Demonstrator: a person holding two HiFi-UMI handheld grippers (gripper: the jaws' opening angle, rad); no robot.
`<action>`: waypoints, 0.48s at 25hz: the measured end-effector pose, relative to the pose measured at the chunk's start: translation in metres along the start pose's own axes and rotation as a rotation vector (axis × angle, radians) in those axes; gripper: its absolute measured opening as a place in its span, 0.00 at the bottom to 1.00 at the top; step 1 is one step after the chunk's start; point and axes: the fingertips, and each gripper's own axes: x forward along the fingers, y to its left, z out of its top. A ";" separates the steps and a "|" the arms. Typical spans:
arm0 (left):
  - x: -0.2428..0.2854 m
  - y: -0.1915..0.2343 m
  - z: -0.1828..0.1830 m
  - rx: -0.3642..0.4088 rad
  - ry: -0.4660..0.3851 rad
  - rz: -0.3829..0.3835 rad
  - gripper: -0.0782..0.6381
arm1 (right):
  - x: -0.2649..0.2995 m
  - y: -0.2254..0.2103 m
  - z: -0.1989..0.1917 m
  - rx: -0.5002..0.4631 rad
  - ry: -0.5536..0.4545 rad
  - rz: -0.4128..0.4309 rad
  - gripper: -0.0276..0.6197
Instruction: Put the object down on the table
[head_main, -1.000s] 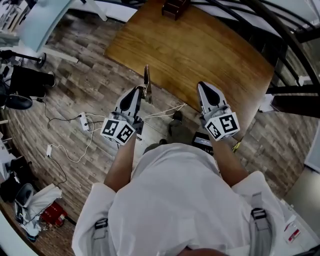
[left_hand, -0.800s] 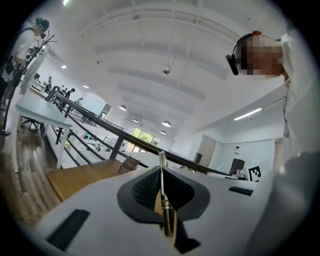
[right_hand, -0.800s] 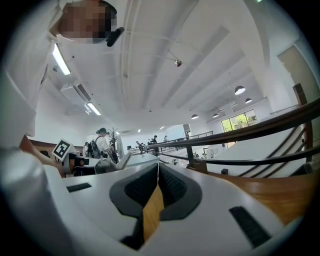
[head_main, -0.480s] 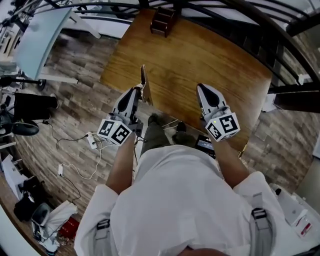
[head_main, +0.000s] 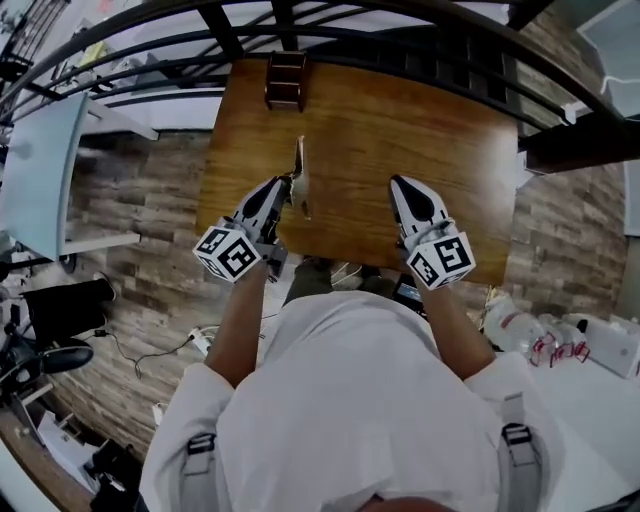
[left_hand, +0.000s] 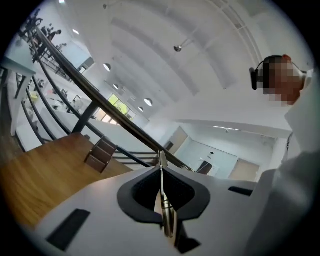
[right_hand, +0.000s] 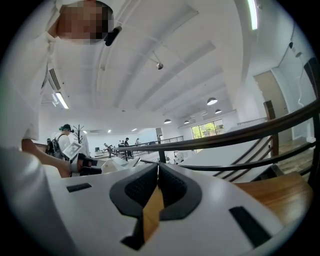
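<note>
The left gripper (head_main: 290, 186) is clenched on a thin flat tool (head_main: 300, 165). The tool stands on edge, pointing away from the person, above the near left part of the wooden table (head_main: 420, 120). Whether it touches the wood I cannot tell. Just to its right the right gripper (head_main: 396, 184) hovers with its jaws pressed together on nothing.

To set the tool down well, I judge the left hand should roll until the flat side faces the tabletop, sink until the tool rests, and only then let go (released on edge, it would likely topple and clatter). There is plenty of bare wood short of the small stepped wooden rack (head_main: 285, 80) at the far edge, with the dark railing (head_main: 225, 30) beyond.

The left gripper view shows the tool edge-on, pinched along the jaw line and reaching past the tips. Only the head view shows where it sits over the table.
</note>
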 end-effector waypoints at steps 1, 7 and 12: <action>0.005 0.005 0.001 -0.017 0.024 -0.018 0.14 | 0.002 0.002 0.002 -0.003 -0.007 -0.025 0.08; 0.030 0.037 0.002 -0.057 0.124 -0.113 0.14 | 0.006 0.003 0.004 -0.006 -0.020 -0.174 0.08; 0.048 0.051 -0.008 -0.095 0.212 -0.158 0.14 | 0.006 -0.001 -0.003 0.011 -0.010 -0.284 0.08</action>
